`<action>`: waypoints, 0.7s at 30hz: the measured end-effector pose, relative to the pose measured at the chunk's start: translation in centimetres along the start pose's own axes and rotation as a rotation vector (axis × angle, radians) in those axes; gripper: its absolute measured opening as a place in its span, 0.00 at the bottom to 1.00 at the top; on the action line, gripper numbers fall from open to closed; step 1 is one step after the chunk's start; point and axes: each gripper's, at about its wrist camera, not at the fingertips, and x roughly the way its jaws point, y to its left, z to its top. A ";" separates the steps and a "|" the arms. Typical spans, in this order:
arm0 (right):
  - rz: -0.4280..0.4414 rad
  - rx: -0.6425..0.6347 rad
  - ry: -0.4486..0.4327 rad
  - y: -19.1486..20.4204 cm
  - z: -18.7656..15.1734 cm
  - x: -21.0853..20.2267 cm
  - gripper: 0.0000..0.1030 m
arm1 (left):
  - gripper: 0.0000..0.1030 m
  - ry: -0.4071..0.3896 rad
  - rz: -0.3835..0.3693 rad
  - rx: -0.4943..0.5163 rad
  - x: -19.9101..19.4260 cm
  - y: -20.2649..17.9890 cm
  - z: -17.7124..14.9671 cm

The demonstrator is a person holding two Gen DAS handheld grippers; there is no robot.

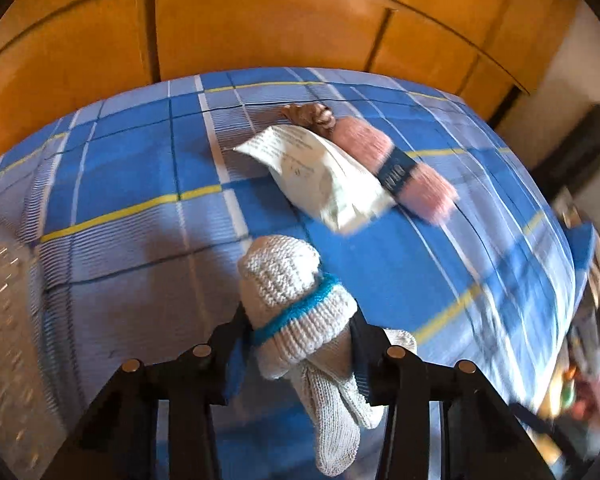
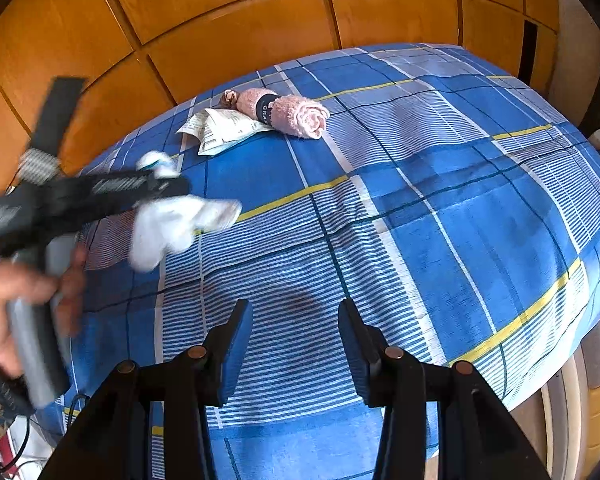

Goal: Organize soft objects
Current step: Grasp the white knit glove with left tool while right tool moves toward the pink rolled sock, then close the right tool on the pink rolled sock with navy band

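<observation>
My left gripper is shut on a white knitted bundle with a turquoise band. Its loose ends hang down between the fingers, above the blue plaid bed. The right wrist view shows the same gripper at the left, blurred, with the white bundle hanging from it. My right gripper is open over the bed, with only striped sheet between its fingers. At the far side of the bed lies a rolled pink towel with a dark band.
A white printed packet leans against the pink towel, and a small brown item lies behind it. A wooden wardrobe stands beyond the bed. A person's hand holds the left gripper's handle.
</observation>
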 end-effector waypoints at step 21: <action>-0.067 -0.422 0.021 4.0 8.8 1.9 0.41 | 0.46 -0.113 -0.031 0.066 -0.9 1.0 -5.0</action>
